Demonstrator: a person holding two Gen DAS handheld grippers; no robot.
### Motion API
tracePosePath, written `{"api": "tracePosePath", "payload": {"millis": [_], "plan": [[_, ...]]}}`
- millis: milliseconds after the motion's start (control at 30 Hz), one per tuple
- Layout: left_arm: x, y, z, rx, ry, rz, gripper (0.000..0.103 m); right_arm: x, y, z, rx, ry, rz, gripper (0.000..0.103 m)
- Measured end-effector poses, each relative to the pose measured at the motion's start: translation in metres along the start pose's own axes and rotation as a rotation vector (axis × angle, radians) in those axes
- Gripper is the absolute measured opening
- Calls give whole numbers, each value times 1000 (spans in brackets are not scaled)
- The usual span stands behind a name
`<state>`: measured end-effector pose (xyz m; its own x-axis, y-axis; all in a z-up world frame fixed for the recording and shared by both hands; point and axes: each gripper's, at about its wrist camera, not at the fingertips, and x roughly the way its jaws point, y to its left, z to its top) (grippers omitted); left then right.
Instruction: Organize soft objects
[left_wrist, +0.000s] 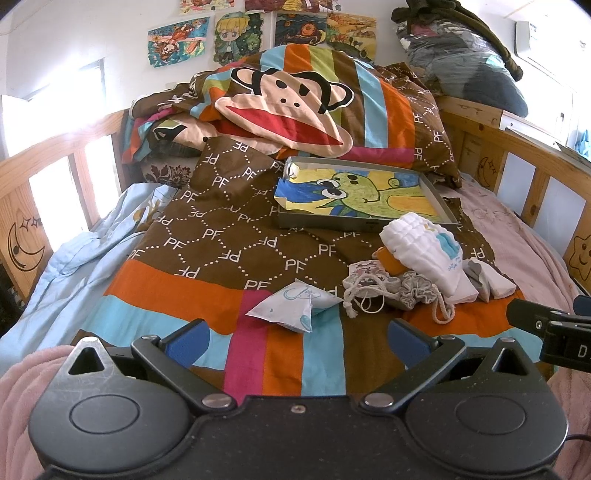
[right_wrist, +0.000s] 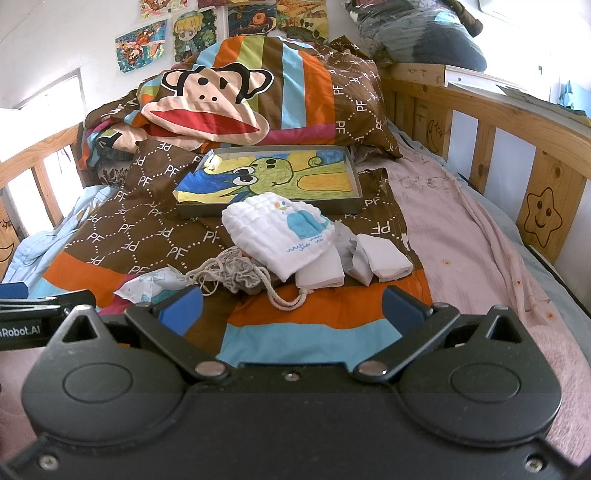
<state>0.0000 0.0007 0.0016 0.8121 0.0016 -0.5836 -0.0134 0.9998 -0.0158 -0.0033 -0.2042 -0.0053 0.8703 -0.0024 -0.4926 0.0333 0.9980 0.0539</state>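
Monkey-face duvet (left_wrist: 280, 99) heaped at headboard; drawings (left_wrist: 236, 37) on wall; wooden bed rail (right_wrist: 517, 147) alongside

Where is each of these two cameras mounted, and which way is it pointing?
Left wrist: on the open left gripper, facing up the bed at the small pale printed packet; the right gripper's black tip shows at right.
Right wrist: on the open right gripper, facing the white quilted cloth.
Shared: grey shallow box with a green cartoon drawing.
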Motion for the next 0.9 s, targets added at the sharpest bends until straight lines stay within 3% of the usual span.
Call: {"api": "tracePosePath", "payload": {"millis": [900], "plan": [[0,0,0,0,0,2,102,2,2,-1,0,6,1,103]]}}
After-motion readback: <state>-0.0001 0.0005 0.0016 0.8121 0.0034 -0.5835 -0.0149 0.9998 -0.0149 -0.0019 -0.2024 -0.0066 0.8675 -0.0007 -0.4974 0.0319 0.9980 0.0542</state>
